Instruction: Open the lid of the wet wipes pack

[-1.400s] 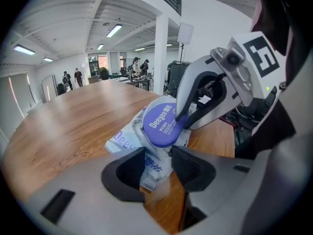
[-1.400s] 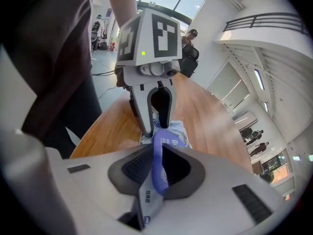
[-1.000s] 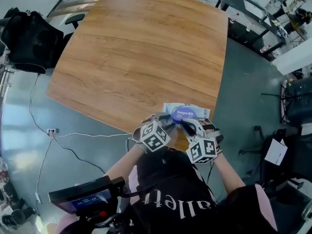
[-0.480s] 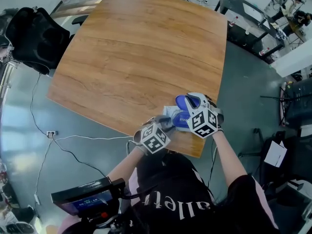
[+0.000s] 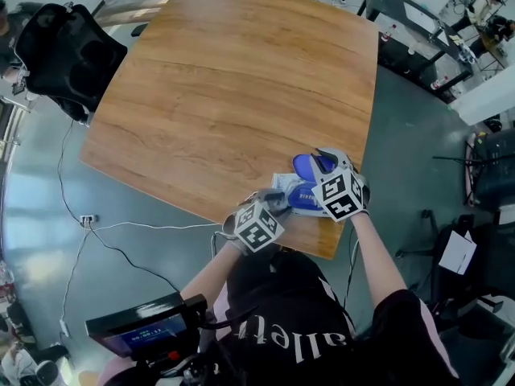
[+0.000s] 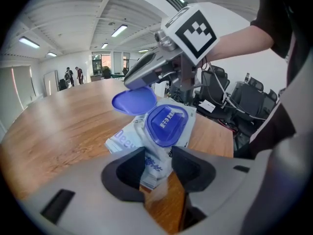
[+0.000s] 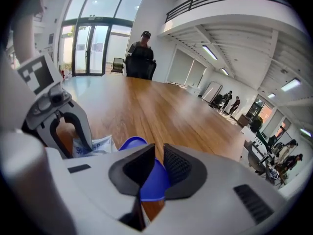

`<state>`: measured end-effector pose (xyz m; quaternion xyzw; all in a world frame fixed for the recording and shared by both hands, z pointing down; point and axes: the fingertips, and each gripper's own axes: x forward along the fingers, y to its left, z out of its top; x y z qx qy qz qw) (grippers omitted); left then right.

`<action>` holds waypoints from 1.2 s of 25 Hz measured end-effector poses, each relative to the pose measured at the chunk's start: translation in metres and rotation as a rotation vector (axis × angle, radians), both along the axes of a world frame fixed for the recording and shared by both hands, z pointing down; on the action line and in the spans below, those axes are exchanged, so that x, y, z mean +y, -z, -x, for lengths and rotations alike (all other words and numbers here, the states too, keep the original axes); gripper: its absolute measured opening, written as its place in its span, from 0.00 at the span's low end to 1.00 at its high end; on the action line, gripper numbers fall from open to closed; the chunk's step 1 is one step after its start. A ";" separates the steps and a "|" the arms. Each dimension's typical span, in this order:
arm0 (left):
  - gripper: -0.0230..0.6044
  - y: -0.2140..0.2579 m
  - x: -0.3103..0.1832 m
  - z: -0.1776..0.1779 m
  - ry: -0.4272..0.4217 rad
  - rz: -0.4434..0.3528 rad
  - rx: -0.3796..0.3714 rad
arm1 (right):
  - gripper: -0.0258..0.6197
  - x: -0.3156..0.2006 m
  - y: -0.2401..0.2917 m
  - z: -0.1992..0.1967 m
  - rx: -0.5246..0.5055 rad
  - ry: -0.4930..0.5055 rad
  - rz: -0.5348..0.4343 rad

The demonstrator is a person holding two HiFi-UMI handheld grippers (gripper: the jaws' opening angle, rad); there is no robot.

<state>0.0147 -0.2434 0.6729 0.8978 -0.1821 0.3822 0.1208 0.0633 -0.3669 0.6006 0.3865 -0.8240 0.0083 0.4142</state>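
Observation:
The wet wipes pack (image 5: 287,188) is pale with blue print and lies at the near right corner of the wooden table (image 5: 233,87). My left gripper (image 6: 158,155) is shut on the pack's near end (image 6: 152,166) and holds it tilted. The round blue lid (image 6: 133,101) stands flipped up off its blue base ring (image 6: 166,125). My right gripper (image 7: 159,163) is shut on the lid's edge (image 7: 152,181), just beyond the pack (image 7: 95,146). In the head view the lid (image 5: 306,166) shows beside the right gripper (image 5: 319,164), with the left gripper (image 5: 276,203) on the pack's near side.
The pack sits close to the table's near edge (image 5: 322,252). A black chair (image 5: 68,55) stands off the table's left corner, and cables (image 5: 121,232) run over the floor. A person (image 7: 142,50) stands at the table's far end. Desks (image 5: 418,30) fill the upper right.
The right gripper has swung from the near side of the pack to its far side and rolled, taking the blue lid up and open. The left gripper has kept still on the pack.

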 end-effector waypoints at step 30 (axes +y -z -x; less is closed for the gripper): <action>0.04 0.127 0.081 -0.011 0.467 -0.038 0.373 | 0.10 0.201 0.040 -0.013 -0.478 -0.152 0.046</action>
